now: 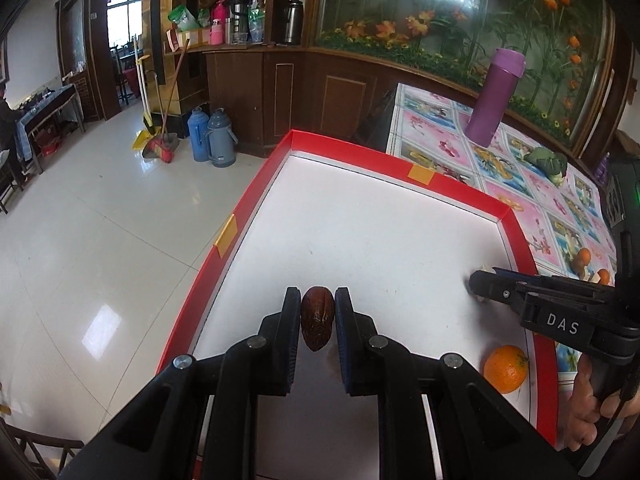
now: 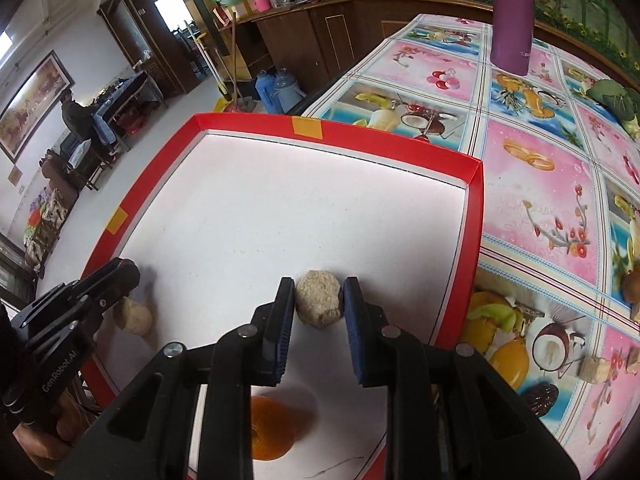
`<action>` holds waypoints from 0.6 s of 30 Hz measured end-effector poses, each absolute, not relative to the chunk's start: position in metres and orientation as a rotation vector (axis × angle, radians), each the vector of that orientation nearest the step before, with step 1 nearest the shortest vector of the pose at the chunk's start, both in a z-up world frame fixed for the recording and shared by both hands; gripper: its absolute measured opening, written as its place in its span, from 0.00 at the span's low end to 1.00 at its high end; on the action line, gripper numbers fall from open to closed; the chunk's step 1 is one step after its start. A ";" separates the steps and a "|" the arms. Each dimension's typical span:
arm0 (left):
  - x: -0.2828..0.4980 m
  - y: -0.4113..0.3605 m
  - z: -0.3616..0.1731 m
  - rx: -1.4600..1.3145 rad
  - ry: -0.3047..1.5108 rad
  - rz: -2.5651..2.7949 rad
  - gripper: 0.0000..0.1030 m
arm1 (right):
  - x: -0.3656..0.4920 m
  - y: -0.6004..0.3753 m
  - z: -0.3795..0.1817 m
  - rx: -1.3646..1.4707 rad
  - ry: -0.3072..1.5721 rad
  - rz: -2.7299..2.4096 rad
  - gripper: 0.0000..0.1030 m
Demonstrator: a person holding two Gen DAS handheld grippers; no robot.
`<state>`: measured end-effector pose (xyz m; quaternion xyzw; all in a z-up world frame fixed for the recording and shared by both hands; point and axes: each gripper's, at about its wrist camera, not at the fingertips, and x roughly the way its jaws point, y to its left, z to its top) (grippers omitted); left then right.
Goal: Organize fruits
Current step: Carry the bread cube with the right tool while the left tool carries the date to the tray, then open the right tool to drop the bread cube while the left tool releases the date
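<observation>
Your left tongs (image 1: pixel 317 320) are closed to a narrow gap on a dark brown, wrinkled date (image 1: pixel 317 318), the pads bearing on its long sides, over the white floor of the red-rimmed tray (image 1: pixel 248 196). Whether the date rests on the floor or hangs just above it, you cannot tell from here. It is probably light, with a leathery skin that gives a little, so a gentle pinch across the middle should do; squeeze harder and it may dent or squirt out endwise.

Your right tongs (image 2: pixel 319 300) are held somewhat wider, the pads touching both flanks of a pale, rough, rounded lump (image 2: pixel 319 298) low over the tray floor. Its crumbly-looking surface should give good friction but may shed or crack, so keep the hold at its widest part and press lightly.

Under the right tongs an orange (image 2: pixel 272 428) lies in the tray's near corner. It is likely firmer, heavier and prone to roll, so take it across the equator.

Beyond the tray's right rim, more pieces wait on the flowered bench (image 2: pixel 540 184), near a purple flask (image 2: pixel 512 16).
</observation>
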<state>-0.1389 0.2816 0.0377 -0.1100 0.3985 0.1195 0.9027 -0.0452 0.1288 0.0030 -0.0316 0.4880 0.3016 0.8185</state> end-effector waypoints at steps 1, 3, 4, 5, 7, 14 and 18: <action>-0.139 0.282 0.038 -0.229 0.825 0.249 0.15 | -0.045 0.130 0.004 -0.072 1.042 0.642 0.26; -0.140 0.281 0.038 -0.225 0.824 0.252 0.16 | -0.047 0.131 0.004 -0.084 1.046 0.642 0.27; -0.140 0.280 0.039 -0.225 0.825 0.255 0.16 | -0.048 0.132 0.005 -0.092 1.047 0.644 0.27; -0.140 0.279 0.039 -0.223 0.827 0.260 0.16 | -0.048 0.132 0.005 -0.097 1.051 0.650 0.28; -0.141 0.278 0.041 -0.210 0.830 0.276 0.25 | -0.049 0.126 0.008 -0.074 1.052 0.674 0.29; -0.141 0.257 0.058 -0.174 0.789 0.273 0.49 | -0.045 0.071 0.045 0.027 0.890 0.652 0.44; -0.137 0.229 0.070 -0.123 0.775 0.210 0.52 | -0.044 0.022 0.059 0.061 0.828 0.607 0.44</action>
